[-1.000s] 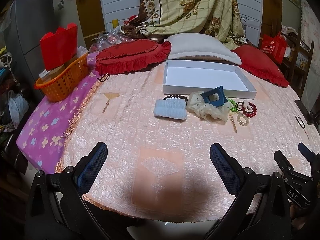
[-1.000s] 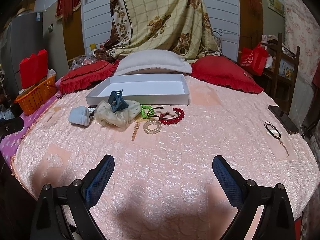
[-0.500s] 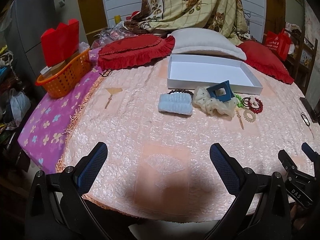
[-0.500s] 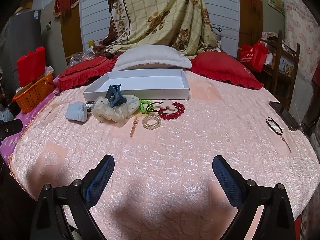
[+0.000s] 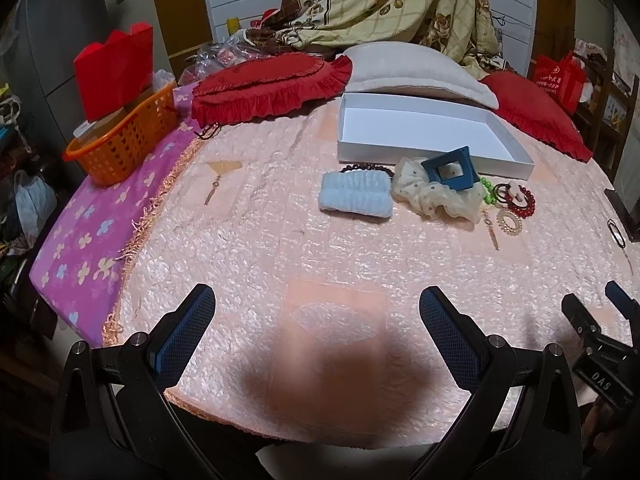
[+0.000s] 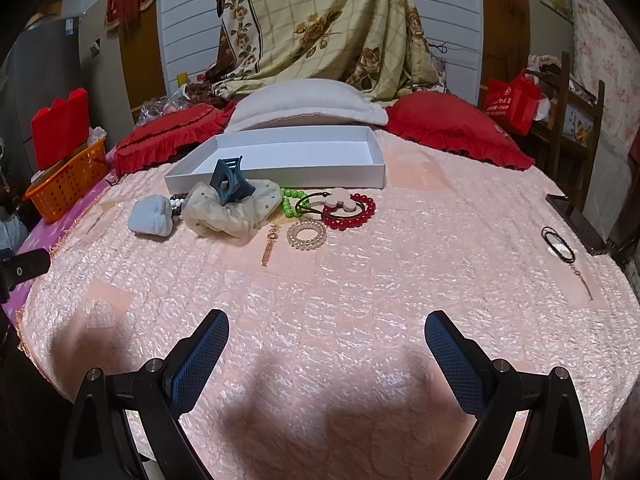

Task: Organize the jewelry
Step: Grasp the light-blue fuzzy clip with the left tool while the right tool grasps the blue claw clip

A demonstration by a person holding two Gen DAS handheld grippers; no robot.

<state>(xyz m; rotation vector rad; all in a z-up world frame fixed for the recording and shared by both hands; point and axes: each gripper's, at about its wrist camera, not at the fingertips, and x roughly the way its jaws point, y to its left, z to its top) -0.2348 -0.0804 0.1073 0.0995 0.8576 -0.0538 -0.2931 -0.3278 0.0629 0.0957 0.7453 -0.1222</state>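
An empty white box (image 5: 428,130) (image 6: 280,158) lies at the far side of the pink bedspread. In front of it lie a light blue scrunchie (image 5: 356,198) (image 6: 152,220), a cream scrunchie (image 5: 436,196) (image 6: 228,210) with a blue claw clip (image 5: 450,168) (image 6: 230,180) on it, green beads (image 6: 290,202), a red bead bracelet (image 5: 520,202) (image 6: 352,212), a coil hair tie (image 5: 509,222) (image 6: 306,235) and a dark bead bracelet (image 5: 366,168). My left gripper (image 5: 316,328) and right gripper (image 6: 326,348) hover open and empty near the front edge, well short of the pile.
An orange basket (image 5: 124,142) with a red bag stands at the left. Red cushions (image 5: 268,84) (image 6: 452,128) and a white pillow (image 6: 304,102) lie behind the box. A black cord necklace (image 6: 558,244) lies at the right, by a dark object (image 6: 576,220) at the edge.
Both grippers have moved forward towards the pile, which looks a little larger and nearer now. Nothing on the bed has moved, and both stay open.
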